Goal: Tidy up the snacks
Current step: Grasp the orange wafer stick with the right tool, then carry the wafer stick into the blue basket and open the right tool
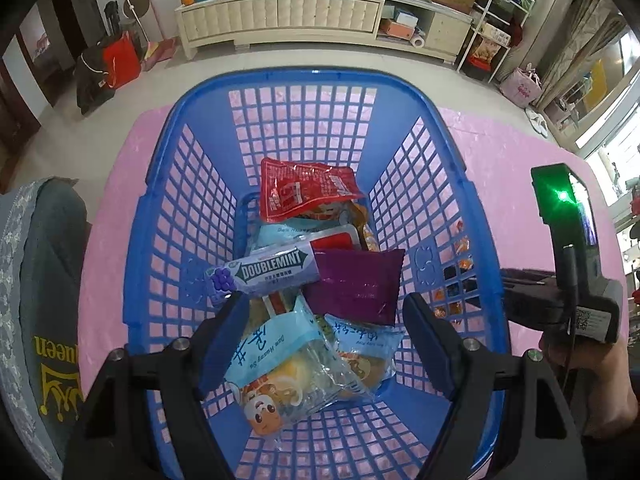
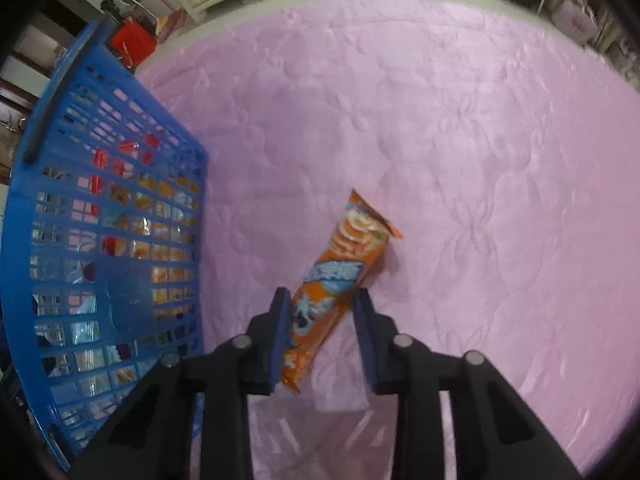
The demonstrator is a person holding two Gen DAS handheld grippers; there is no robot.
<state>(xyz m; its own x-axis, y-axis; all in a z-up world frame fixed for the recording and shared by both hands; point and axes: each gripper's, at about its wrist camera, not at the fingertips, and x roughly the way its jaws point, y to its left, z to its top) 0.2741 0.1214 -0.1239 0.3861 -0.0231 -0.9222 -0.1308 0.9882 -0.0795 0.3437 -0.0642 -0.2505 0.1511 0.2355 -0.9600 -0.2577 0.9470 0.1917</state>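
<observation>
A blue plastic basket (image 1: 168, 216) stands on the pink quilted surface (image 2: 440, 120). Several snacks lie in it: a red pouch (image 1: 304, 188), a Doublemint pack (image 1: 268, 276), a purple packet (image 1: 356, 288) and light blue pastry packets (image 1: 288, 360). My left gripper (image 1: 324, 340) hangs open over the basket's near end, its fingers wide on either side of the pastry packets. To the right of the basket (image 2: 100, 240), an orange snack tube (image 2: 340, 280) lies slanted on the pink surface. My right gripper (image 2: 320, 320) points down with both pads against the tube's lower half.
The right gripper's black housing with a green light (image 1: 576, 264) and the hand holding it are just beyond the basket's right wall. A grey cushion (image 1: 40, 300) lies left of the basket. A cream cabinet (image 1: 320, 16) and bags stand on the floor behind.
</observation>
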